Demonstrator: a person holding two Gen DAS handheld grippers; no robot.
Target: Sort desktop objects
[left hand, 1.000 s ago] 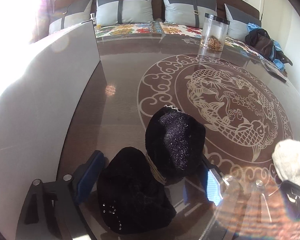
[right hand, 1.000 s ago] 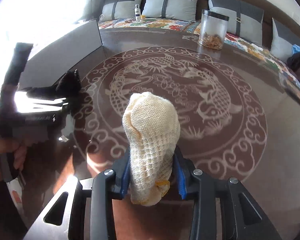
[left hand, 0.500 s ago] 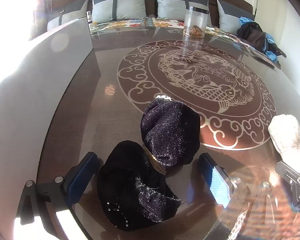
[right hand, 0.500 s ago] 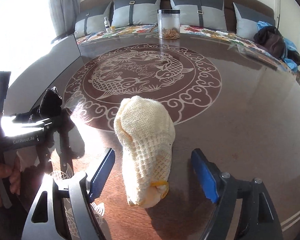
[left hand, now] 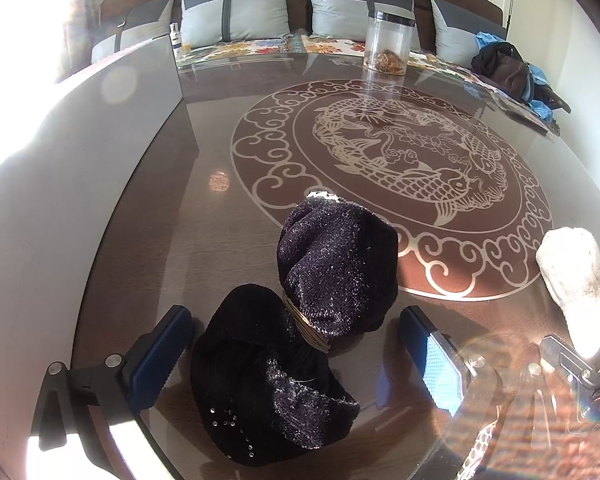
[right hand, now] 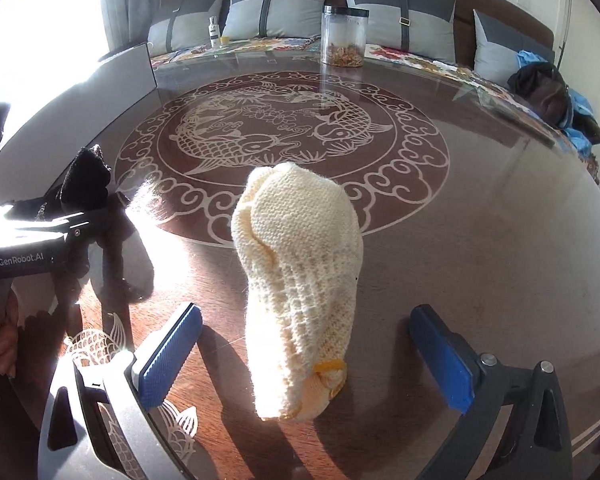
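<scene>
nearby, lumpy cream knit bundle (right hand: 296, 280)

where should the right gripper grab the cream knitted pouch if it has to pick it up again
Grip the cream knitted pouch across its narrower lower half, just above the yellow tie, coming from the near end. It lies lengthwise between the right gripper's opening jaws, neither touching it, so they can probably close on its long sides.

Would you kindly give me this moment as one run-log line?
left gripper: open, astride black knit bundle | right gripper: jaws opening, cream knit bundle released | both bundles on table
</scene>
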